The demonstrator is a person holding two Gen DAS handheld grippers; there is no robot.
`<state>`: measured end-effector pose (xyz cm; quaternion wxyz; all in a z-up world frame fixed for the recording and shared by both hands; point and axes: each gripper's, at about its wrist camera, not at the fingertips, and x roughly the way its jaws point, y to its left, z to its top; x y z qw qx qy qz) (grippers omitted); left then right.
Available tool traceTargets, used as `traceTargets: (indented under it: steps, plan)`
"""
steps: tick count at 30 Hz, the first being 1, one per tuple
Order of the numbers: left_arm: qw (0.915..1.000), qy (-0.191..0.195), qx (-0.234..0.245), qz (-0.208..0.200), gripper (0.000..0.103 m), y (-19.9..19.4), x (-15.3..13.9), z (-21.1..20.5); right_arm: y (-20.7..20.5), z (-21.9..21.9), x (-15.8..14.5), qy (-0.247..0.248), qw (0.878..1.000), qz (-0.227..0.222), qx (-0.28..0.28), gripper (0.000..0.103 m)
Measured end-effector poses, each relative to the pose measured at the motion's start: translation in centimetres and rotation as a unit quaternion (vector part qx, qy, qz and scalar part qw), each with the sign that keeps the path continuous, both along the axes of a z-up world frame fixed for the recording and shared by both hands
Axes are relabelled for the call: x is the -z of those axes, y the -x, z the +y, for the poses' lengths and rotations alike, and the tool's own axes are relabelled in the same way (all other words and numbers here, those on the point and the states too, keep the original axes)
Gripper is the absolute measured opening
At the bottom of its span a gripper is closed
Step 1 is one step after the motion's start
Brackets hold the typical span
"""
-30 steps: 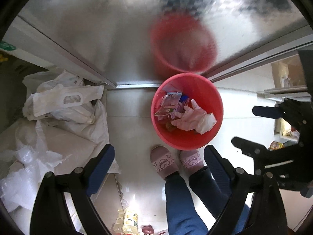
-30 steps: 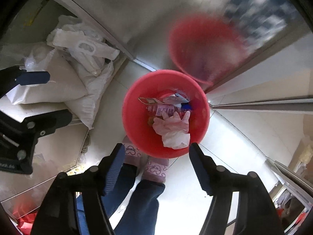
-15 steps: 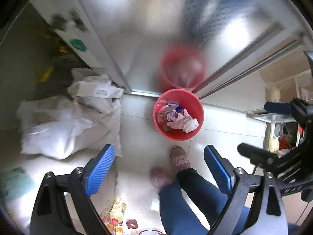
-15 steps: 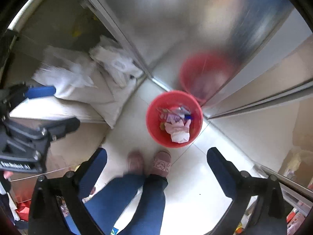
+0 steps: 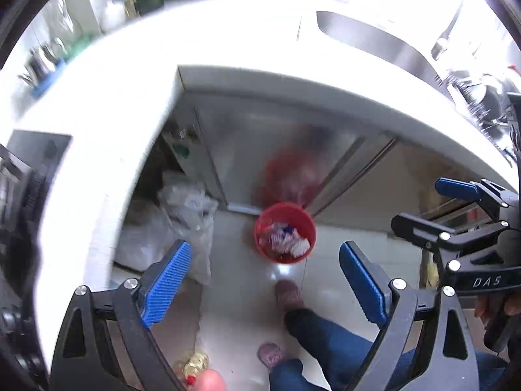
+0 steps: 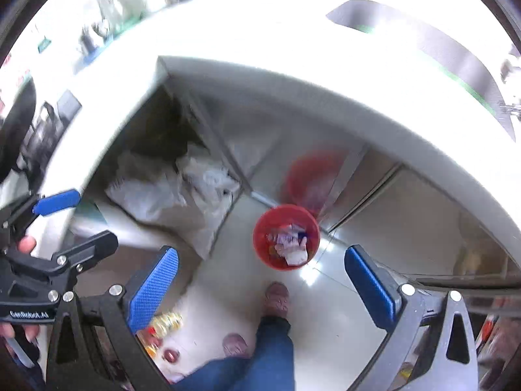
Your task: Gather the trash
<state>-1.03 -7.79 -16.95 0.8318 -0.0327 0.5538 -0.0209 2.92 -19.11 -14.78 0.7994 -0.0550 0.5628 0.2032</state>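
Observation:
A red bin (image 5: 285,232) stands on the pale floor far below, against a shiny metal cabinet front, holding wrappers and a crumpled pinkish glove. In the right wrist view the red bin (image 6: 286,236) looks equally small. My left gripper (image 5: 262,280) hangs open high above it, its blue pads wide apart with nothing between them. My right gripper (image 6: 260,285) is open too and empty. Each gripper shows in the other's view: the right gripper (image 5: 456,208) at the right edge, the left gripper (image 6: 70,218) at the left edge.
A white L-shaped countertop (image 5: 136,75) curves over the bin, with a steel sink (image 5: 377,44) at the upper right. White sacks (image 6: 169,192) lie under the counter to the left. A person's slippered feet (image 5: 288,295) and jeans stand by the bin. Bottles (image 6: 164,322) lie at floor level.
Both grippers have risen far above the bin, which has shrunk in both views, and the countertop and sink have come into view. The right gripper's jaws have spread wider.

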Motion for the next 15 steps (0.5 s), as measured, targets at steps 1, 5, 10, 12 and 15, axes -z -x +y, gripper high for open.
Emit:
traceTargets:
  steps: [1,5,10,12,15]
  plan:
    - [1.0000,-0.001,0.001,-0.009,0.091,0.6,-1.2,0.1,0.5,0.0,-1.1,-0.001,1.000,-0.017,0.005,0.102]
    - [0.9989,-0.013,0.000,-0.046,0.091,2.8,-5.3,0.0,3.4,0.3,-5.7,0.004,0.997,-0.075,0.020,0.102]
    - [0.9957,-0.023,0.003,-0.090,0.092,6.4,-9.5,0.0,6.9,0.4,-9.8,-0.004,0.991,-0.129,0.028,0.102]
    - [0.9939,-0.027,0.004,-0.106,0.092,7.9,-11.0,0.0,8.3,0.4,-11.2,-0.012,0.989,-0.146,0.031,0.102]
    - [0.9905,-0.025,0.003,-0.135,0.092,10.4,-13.6,0.4,10.3,0.3,-13.4,-0.016,0.984,-0.176,0.033,0.102]
